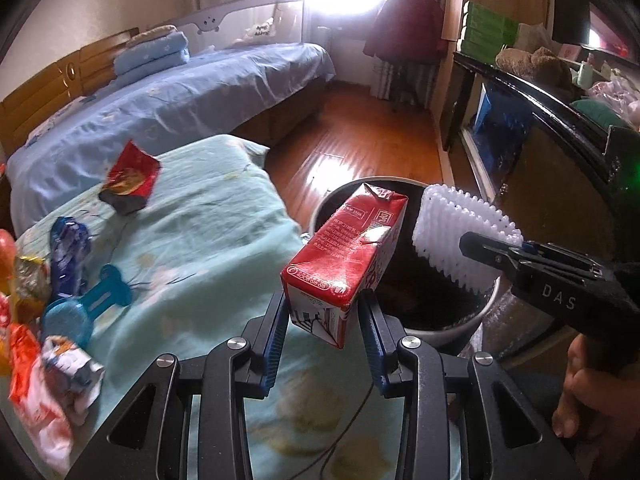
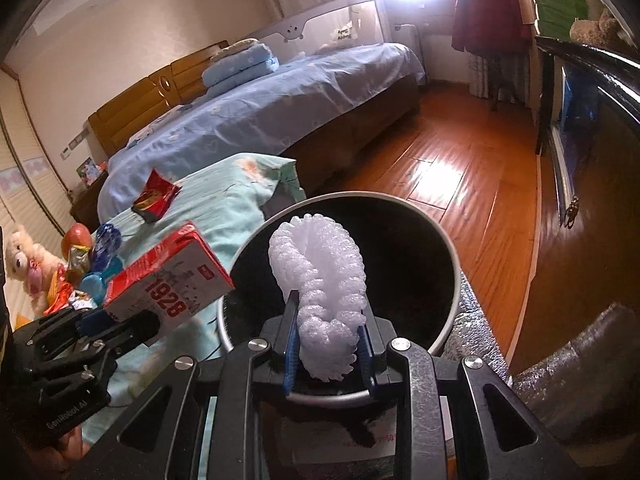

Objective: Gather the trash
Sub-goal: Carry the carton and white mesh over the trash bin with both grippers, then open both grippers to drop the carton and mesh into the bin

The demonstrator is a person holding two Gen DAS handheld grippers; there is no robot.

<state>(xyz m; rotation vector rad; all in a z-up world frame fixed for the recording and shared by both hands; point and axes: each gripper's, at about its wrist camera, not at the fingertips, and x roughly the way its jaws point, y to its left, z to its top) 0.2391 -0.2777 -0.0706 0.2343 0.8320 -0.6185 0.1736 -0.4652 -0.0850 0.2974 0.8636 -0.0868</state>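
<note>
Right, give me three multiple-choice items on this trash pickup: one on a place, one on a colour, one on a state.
1. Where is the white foam net held?
A. over the round bin
B. on the blue bed
C. on the wooden floor

2. What is the main colour of the carton?
A. green
B. red
C. black

3. What is the state of the left gripper?
A. open and empty
B. shut on the carton
C. shut on a wrapper

Key: 1 A, the right gripper holds the net above the bin's dark opening; 2 B, its printed faces are red; 3 B, both pads press the carton's lower end.
</note>
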